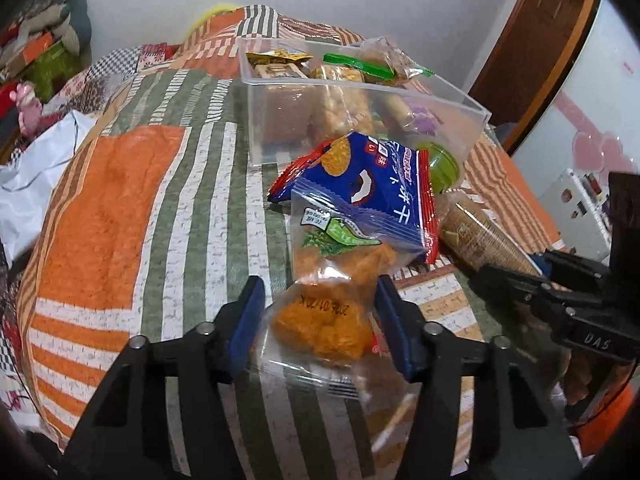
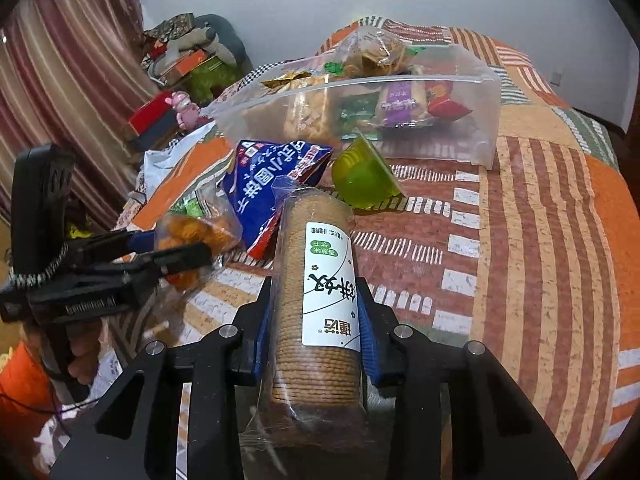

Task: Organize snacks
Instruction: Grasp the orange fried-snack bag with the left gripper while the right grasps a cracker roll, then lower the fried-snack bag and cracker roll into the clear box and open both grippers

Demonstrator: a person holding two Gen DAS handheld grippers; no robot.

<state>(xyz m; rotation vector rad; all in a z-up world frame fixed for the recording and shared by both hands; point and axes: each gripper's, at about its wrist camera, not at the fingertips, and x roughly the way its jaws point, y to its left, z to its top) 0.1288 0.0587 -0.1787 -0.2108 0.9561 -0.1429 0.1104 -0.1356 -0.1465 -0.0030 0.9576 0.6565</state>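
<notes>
My left gripper (image 1: 319, 285) is shut on a clear bag of orange snacks (image 1: 324, 324) that rests on the striped quilt (image 1: 120, 208). The right wrist view shows the same gripper (image 2: 180, 246) pinching that bag (image 2: 200, 228). My right gripper (image 2: 314, 286) is shut on a long clear sleeve of round biscuits (image 2: 316, 280) with a white label. From the left wrist view that sleeve (image 1: 480, 228) lies low at the right, in the right gripper (image 1: 512, 264). Beyond lie a blue and red packet (image 1: 372, 184) (image 2: 264, 176), a green jelly cup (image 1: 442, 164) (image 2: 364, 176), and a clear plastic box (image 1: 360, 84) (image 2: 472, 120) holding several snacks.
A white plastic bag (image 1: 36, 168) and a pink toy (image 2: 184, 110) lie at the quilt's left edge. Boxes and cloth are piled (image 2: 188, 52) by the curtain (image 2: 60, 80). A wooden door frame (image 1: 540, 40) stands at the right. A hand (image 2: 80, 356) holds the left gripper's handle.
</notes>
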